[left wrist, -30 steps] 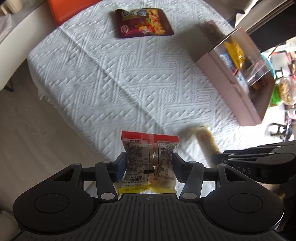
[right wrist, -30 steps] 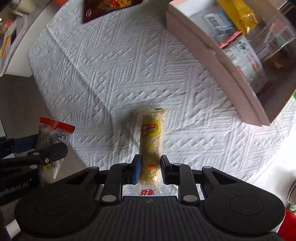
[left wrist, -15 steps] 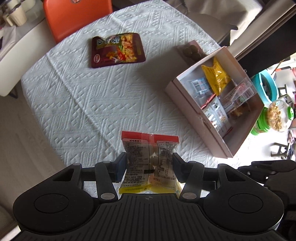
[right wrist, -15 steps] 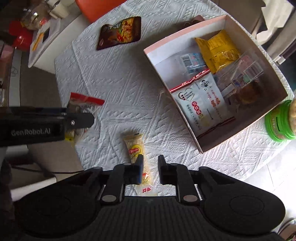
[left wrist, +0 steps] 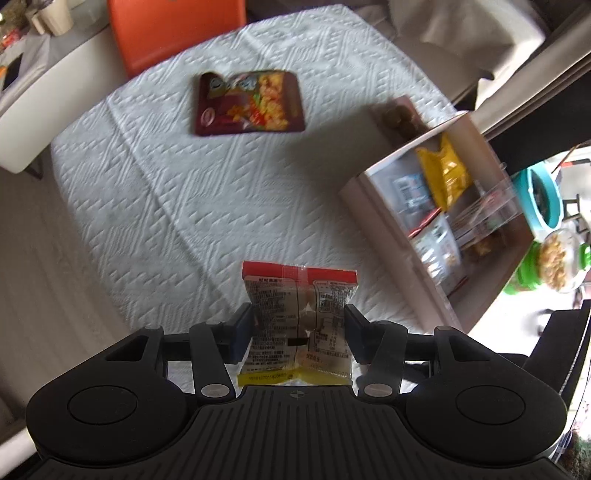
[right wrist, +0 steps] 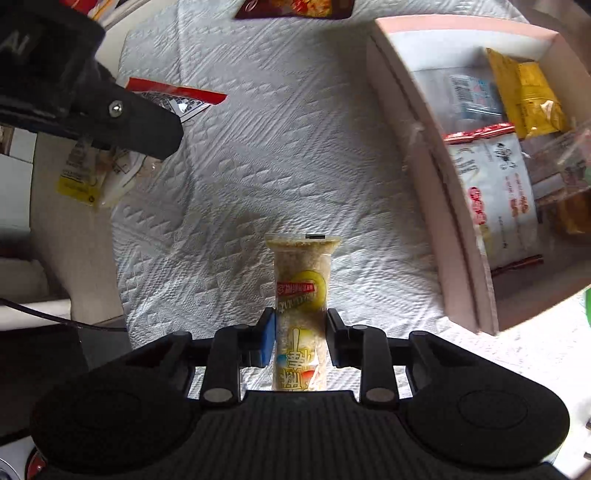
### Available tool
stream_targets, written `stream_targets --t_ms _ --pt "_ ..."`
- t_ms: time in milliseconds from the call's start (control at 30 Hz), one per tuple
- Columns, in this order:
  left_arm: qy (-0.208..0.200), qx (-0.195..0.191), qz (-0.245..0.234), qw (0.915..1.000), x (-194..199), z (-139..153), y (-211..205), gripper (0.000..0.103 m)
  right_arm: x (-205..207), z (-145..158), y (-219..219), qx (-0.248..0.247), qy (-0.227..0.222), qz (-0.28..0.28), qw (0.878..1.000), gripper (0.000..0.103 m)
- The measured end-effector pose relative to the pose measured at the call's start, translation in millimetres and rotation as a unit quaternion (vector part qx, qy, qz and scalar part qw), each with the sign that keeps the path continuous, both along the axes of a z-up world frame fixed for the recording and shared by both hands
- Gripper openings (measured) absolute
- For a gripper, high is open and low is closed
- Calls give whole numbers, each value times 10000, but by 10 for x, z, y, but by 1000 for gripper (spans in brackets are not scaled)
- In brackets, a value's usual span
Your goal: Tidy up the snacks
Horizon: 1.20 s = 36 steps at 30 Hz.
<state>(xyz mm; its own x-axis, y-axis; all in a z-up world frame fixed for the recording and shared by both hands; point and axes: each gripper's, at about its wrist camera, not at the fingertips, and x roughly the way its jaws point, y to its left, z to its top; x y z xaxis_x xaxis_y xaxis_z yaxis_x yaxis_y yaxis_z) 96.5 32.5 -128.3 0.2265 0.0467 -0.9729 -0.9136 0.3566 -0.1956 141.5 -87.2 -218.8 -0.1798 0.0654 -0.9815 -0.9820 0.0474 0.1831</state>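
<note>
Left gripper point(left wrist: 298, 334) fingers pinch a red-topped clear snack packet point(left wrist: 299, 314) above the bench point(left wrist: 207, 206). Right gripper point(right wrist: 301, 334) fingers clamp a yellow snack stick point(right wrist: 301, 295); half a second ago they straddled it loosely. Next: carry both over the pink box point(right wrist: 436, 192) wall, release low into bare space.

An orange chair point(left wrist: 173, 29) stands at the far edge of a table draped in a white textured cloth point(left wrist: 229, 184), while a teal bowl point(left wrist: 546, 199) and a green-lidded jar point(left wrist: 554, 262) sit right.
</note>
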Motion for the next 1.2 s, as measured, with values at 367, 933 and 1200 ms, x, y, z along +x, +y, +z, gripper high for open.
stream_targets --t_ms 367,933,1200 --pt "-1179 -72 -722 9904 1374 140 418 59 714 872 -31 559 310 -601 9961 28" --pt "-1581 -640 -1246 9774 1662 -419 878 59 1519 812 225 1019 -89 -2411 9651 32" --pt "-1880 206 -1642 9681 1118 -330 1515 57 1351 787 456 1102 -606 -2817 9512 43"
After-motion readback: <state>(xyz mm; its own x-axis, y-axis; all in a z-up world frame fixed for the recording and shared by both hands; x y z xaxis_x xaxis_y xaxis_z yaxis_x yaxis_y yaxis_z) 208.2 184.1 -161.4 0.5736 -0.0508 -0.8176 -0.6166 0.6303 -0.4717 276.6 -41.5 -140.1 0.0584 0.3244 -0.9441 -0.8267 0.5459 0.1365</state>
